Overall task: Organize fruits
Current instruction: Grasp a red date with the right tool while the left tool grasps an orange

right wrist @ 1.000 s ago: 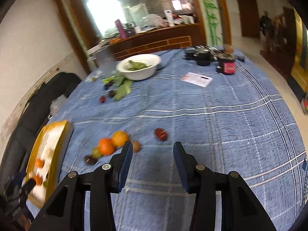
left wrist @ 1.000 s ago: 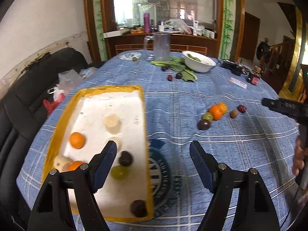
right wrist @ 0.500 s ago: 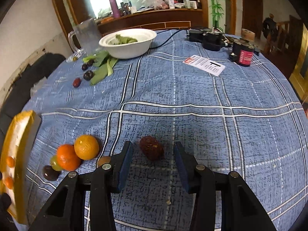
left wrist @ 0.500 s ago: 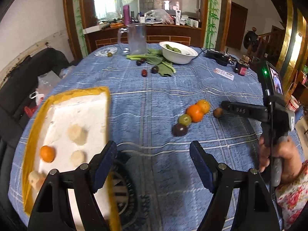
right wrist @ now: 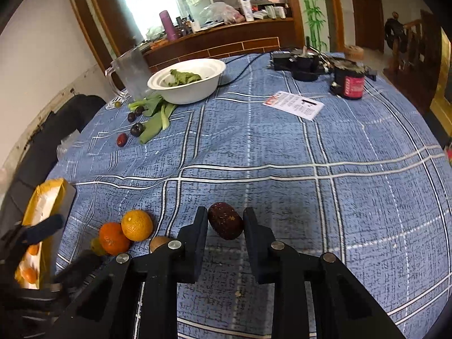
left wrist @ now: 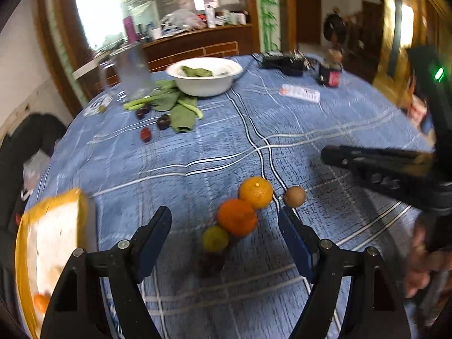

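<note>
My right gripper (right wrist: 224, 217) points down at the blue checked tablecloth. Its jaws are closing on a dark red fruit (right wrist: 226, 226), and both pads press the fruit's sides. Left of it lie two oranges (right wrist: 124, 230) and a brown fruit (right wrist: 158, 243). My left gripper (left wrist: 224, 214) stands open just above that cluster: a deep orange (left wrist: 237, 217), a lighter orange (left wrist: 256, 192), a green fruit (left wrist: 215, 238) and a blurred dark fruit (left wrist: 212, 262). The brown fruit (left wrist: 294, 196) lies outside its right finger. The yellow-rimmed tray (left wrist: 22, 226) with oranges in it sits at the left edge.
At the far side stand a white bowl (right wrist: 183, 96) of greens, a clear jug (right wrist: 132, 70), leafy greens with small dark plums (right wrist: 137, 130) and a red date (right wrist: 121, 139). A paper card (right wrist: 293, 104), a red-labelled jar (right wrist: 350, 83) and black gear (right wrist: 299, 65) lie far right.
My left gripper swung right from over the tray to the fruit cluster, still open. My right gripper sank toward the table and its jaws closed on the dark red fruit.
</note>
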Action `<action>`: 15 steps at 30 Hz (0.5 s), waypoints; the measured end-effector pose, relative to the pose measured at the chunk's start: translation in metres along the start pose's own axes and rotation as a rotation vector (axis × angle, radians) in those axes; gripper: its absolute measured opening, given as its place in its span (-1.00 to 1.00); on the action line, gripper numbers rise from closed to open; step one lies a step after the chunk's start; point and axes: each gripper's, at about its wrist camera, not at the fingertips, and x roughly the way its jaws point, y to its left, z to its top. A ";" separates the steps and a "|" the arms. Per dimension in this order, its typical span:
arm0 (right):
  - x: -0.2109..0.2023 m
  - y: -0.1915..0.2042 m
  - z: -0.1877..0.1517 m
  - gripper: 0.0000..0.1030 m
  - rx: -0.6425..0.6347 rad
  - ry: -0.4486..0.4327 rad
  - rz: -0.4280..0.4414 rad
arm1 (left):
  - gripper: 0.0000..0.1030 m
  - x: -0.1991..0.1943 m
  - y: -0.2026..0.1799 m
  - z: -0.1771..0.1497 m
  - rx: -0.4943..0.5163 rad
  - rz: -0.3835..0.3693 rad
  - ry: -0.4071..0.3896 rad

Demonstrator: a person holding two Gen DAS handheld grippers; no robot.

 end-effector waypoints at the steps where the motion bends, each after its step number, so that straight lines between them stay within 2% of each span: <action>1: 0.000 -0.002 0.000 -0.48 0.010 0.004 0.005 | 0.49 0.008 -0.002 0.001 0.021 -0.010 0.009; 4: -0.002 -0.005 0.002 -0.48 0.026 0.006 0.021 | 0.49 0.026 -0.003 0.002 0.036 -0.020 0.047; 6: -0.003 -0.005 0.002 -0.48 0.029 0.003 0.031 | 0.14 0.033 -0.002 0.000 0.014 -0.024 0.057; 7: -0.004 -0.004 0.002 -0.47 0.028 0.001 0.033 | -0.27 0.037 0.000 -0.001 -0.008 -0.031 0.073; 10: -0.005 -0.003 0.002 -0.47 0.028 0.001 0.036 | -0.35 0.033 0.002 -0.003 -0.051 -0.026 0.053; 15: -0.009 -0.003 0.002 -0.47 0.034 -0.017 0.052 | -0.36 0.011 0.006 -0.006 -0.103 -0.041 0.011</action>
